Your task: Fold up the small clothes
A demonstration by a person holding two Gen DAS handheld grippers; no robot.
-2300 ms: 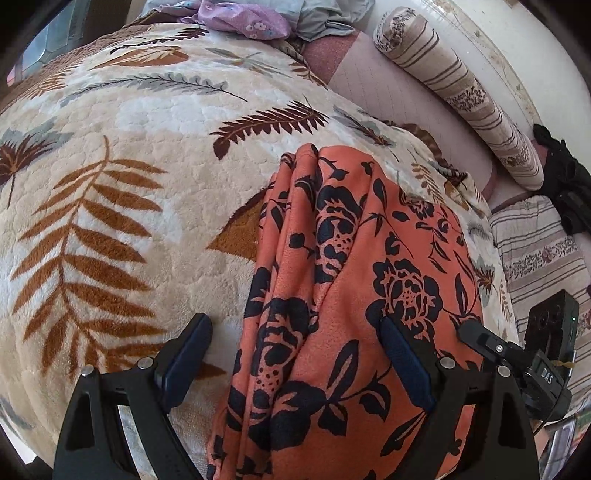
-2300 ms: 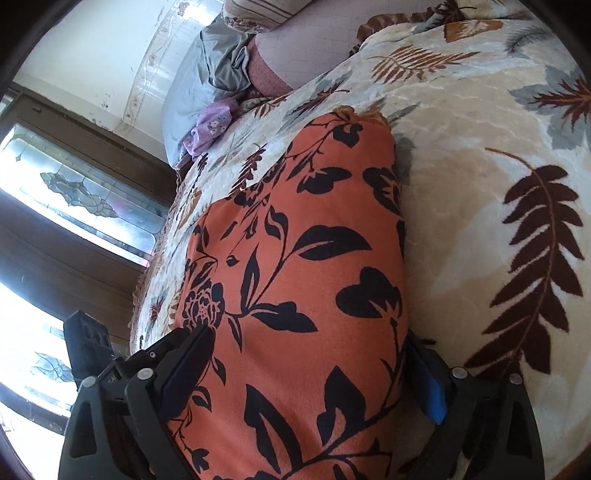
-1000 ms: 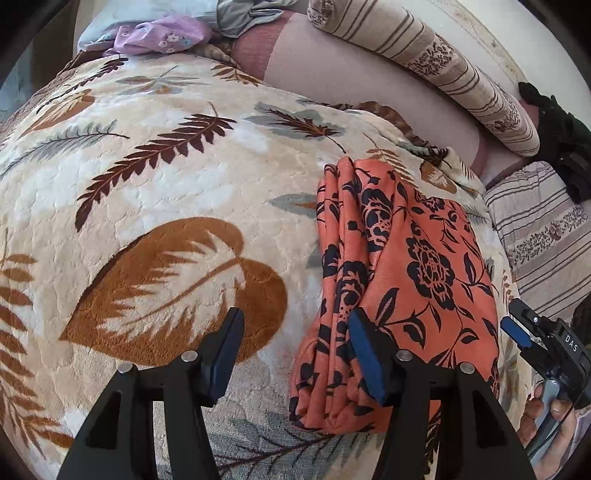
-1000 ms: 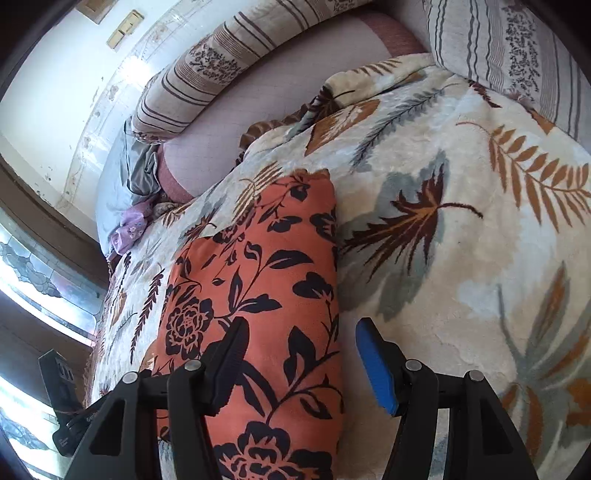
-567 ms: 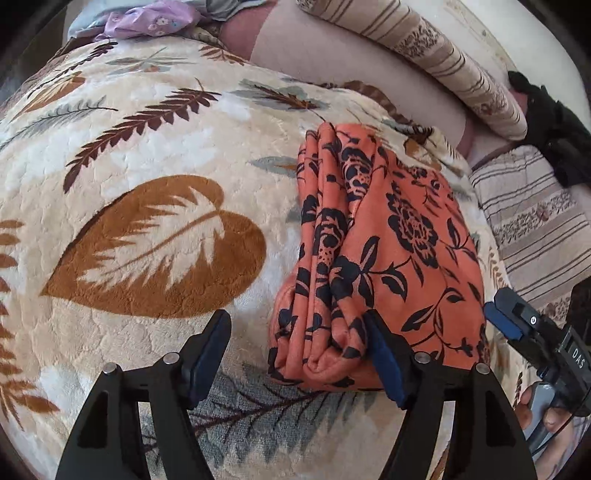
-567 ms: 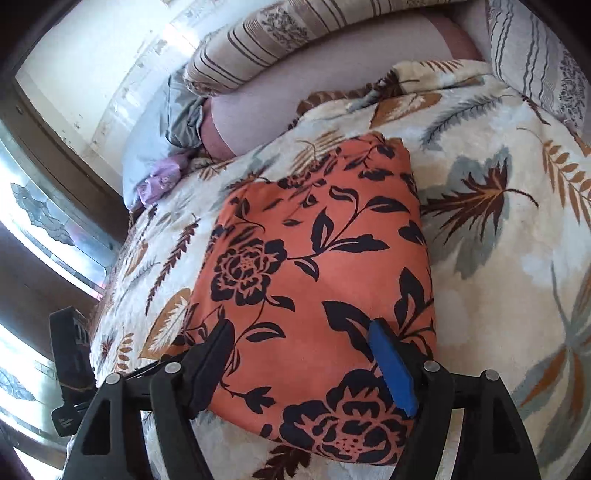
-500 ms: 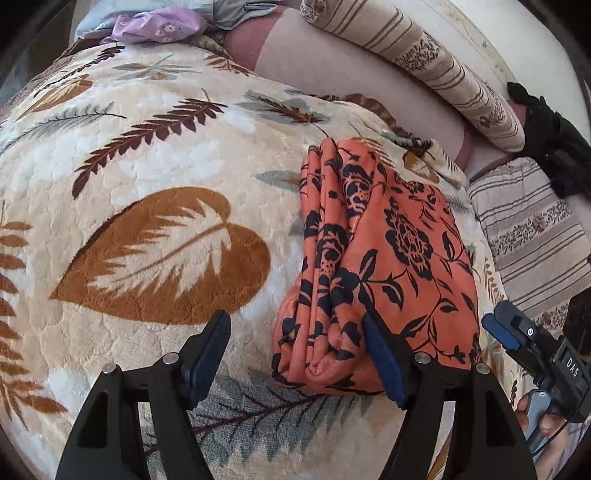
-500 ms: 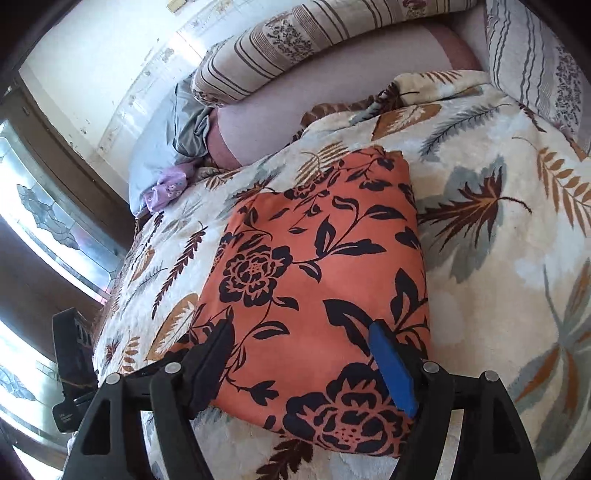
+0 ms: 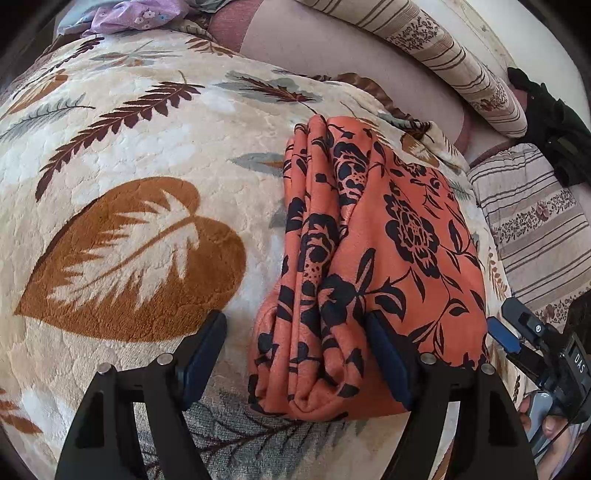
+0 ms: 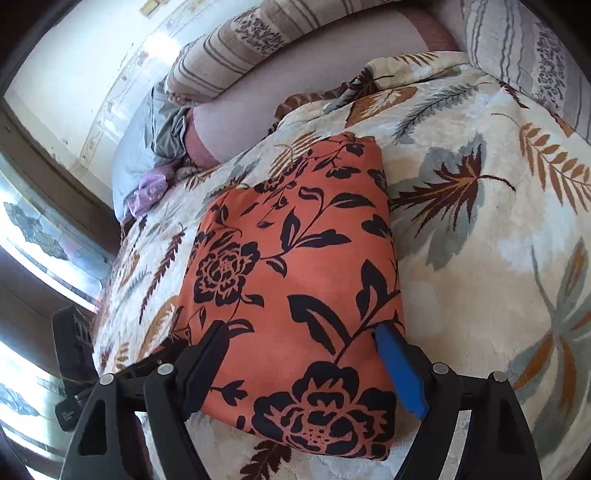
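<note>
An orange garment with black flowers (image 9: 388, 266) lies folded into a thick rectangle on a cream leaf-print blanket (image 9: 129, 155). Its stacked folded edges face left in the left wrist view. My left gripper (image 9: 295, 354) is open, its jaws standing either side of the garment's near left corner, nothing held. In the right wrist view the same garment (image 10: 295, 273) shows as a smooth flat rectangle. My right gripper (image 10: 306, 358) is open over its near end, empty. The right gripper also shows at the right edge of the left wrist view (image 9: 532, 339).
Striped bolster pillows (image 9: 443, 59) and a mauve cushion (image 10: 295, 85) lie along the wall at the back. A purple garment (image 9: 136, 18) and grey cloth (image 10: 170, 133) lie at the far corner. A black bag (image 9: 554, 122) sits far right. A window (image 10: 33, 236) is on the left.
Both grippers drew back from the folded garment and lifted off it, then edged in a little again. The garment now lies flat, released, on the blanket.
</note>
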